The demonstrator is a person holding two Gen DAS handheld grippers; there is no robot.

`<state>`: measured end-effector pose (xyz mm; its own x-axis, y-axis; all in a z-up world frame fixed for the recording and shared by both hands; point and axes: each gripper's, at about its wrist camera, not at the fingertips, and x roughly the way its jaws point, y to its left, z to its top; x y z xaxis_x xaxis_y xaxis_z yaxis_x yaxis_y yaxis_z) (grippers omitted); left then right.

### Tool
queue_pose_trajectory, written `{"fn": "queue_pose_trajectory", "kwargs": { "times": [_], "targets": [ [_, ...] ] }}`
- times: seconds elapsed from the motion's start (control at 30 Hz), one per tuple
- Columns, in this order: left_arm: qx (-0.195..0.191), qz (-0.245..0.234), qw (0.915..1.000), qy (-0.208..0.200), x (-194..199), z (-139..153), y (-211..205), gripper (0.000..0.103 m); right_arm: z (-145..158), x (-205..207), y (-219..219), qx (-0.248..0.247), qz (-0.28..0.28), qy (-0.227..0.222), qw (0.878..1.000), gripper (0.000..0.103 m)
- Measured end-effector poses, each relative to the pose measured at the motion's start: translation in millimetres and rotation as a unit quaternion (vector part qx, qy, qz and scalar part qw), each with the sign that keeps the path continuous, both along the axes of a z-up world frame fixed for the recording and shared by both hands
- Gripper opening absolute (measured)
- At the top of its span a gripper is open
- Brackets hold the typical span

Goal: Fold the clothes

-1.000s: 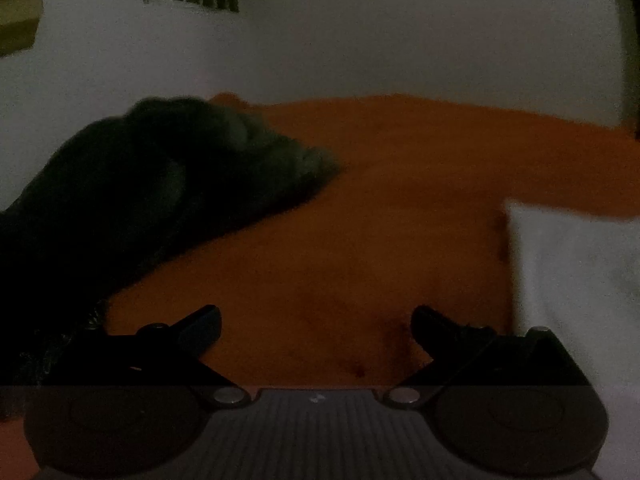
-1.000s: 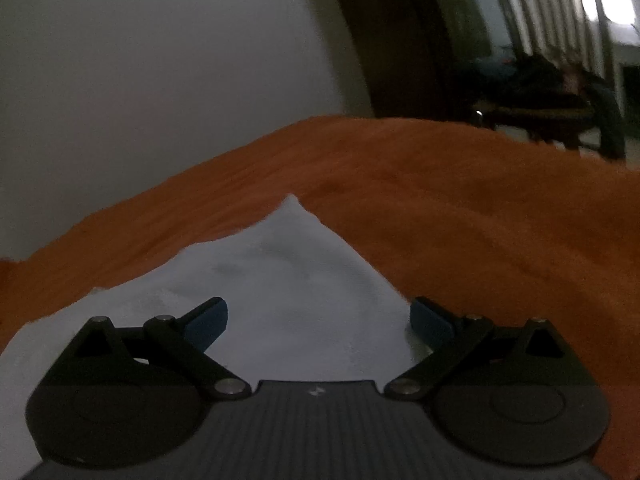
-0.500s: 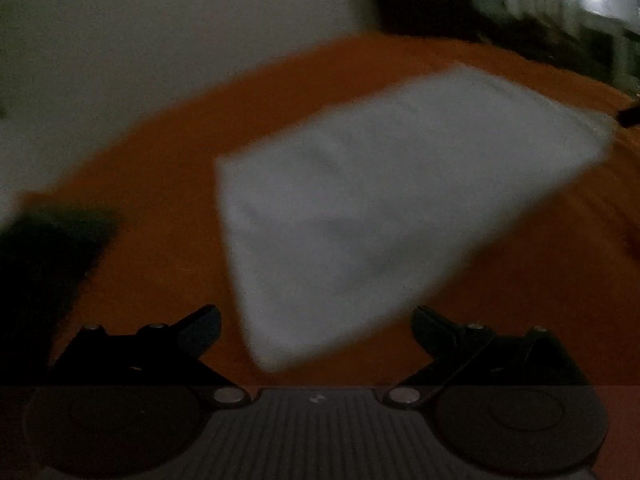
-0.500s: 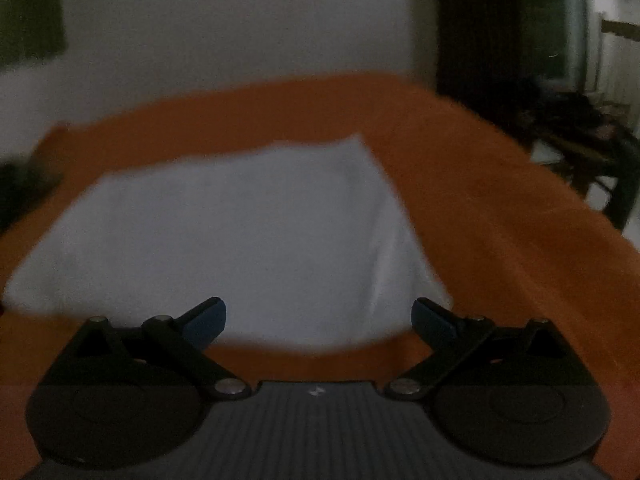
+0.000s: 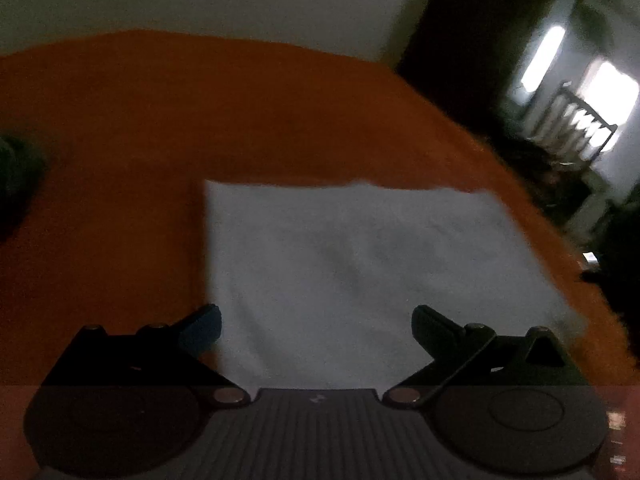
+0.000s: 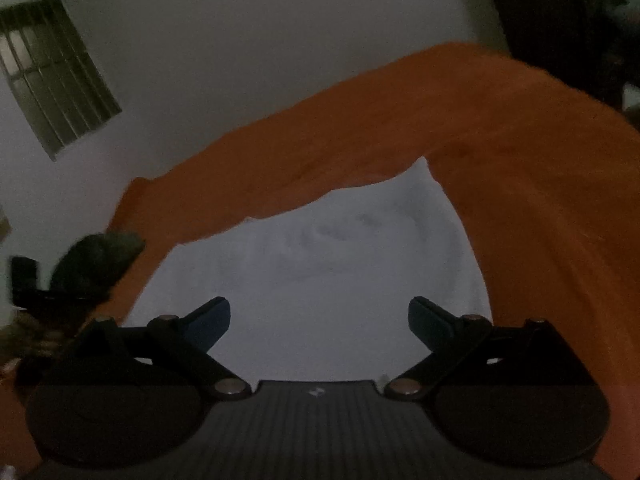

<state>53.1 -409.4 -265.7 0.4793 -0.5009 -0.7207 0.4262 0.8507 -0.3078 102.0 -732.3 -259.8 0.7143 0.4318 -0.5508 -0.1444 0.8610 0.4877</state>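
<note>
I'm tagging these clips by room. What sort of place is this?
Probably a dim bedroom: a bed under an orange blanket, a folded white garment on it, a barred window in a plain wall.

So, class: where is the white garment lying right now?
In both wrist views the white garment lies flat on the orange bedspread, directly ahead of each open tool, with dark clothes off left.

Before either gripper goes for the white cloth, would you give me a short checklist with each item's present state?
1. Left gripper open and empty: ok.
2. Right gripper open and empty: ok.
3. White cloth lying flat on the orange cover: ok, with slight wrinkles.
4. Cloth's near edge in view for a grasp: not ok, hidden behind both grippers.
5. Dark garment apart from the cloth: ok.
6. Picture sharpness: not ok, dim and blurred.
</note>
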Motion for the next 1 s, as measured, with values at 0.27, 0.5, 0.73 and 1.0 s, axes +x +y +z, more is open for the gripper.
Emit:
{"fn": "queue_pose_trajectory", "kwargs": {
  "times": [0.27,0.5,0.73,1.0],
  "targets": [
    [-0.082,-0.056,0.9915,0.084,99.0,-35.8,16.3,0.103,-15.1,102.1,-37.2,0.025,0.062,0.030,0.997,0.097],
    [-0.164,-0.073,0.9743,0.136,125.0,-75.3,42.6,0.102,-55.9,141.5,-83.6,0.053,-0.044,0.047,0.997,0.097],
    [-0.218,-0.062,0.9651,0.131,125.0,-97.6,40.0,0.102,-99.0,205.3,-111.1,0.141,0.002,0.091,0.986,0.095],
    [-0.248,-0.050,0.9577,0.138,129.9,-102.1,16.0,0.095,-126.0,242.0,-96.5,0.197,0.112,0.101,0.969,0.087]
  ]
}}
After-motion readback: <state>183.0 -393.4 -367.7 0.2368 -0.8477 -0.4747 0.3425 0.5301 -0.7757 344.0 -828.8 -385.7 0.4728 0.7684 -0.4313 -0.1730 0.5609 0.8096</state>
